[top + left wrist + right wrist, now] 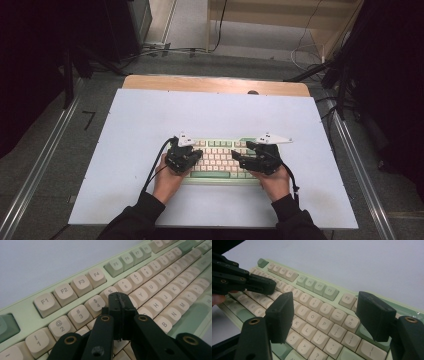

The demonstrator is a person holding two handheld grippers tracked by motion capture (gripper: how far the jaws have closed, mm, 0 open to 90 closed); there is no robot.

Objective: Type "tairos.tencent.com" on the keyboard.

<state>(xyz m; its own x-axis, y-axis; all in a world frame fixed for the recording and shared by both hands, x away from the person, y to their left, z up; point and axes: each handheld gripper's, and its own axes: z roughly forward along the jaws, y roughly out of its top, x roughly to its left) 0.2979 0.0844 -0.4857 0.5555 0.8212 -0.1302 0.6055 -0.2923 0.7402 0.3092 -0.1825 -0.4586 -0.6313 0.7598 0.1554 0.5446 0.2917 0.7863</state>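
A pale green keyboard (216, 145) with cream keys lies on the white mat, in front of the person. My left gripper (198, 155) hovers over its left half, held in the person's left hand. In the left gripper view its jaws (120, 302) are shut with nothing between them, tips low over the cream keys (140, 296) beside the number row. My right gripper (238, 159) is over the keyboard's right half. Its jaws (327, 315) stand open above the letter keys (312, 315), holding nothing. The left gripper (249, 282) also appears at the upper left of the right gripper view.
A white mat (150, 120) covers most of the wooden table (215, 84). Metal rails (45, 160) run along both sides of the table. Cables (165, 50) lie on the floor beyond the far edge.
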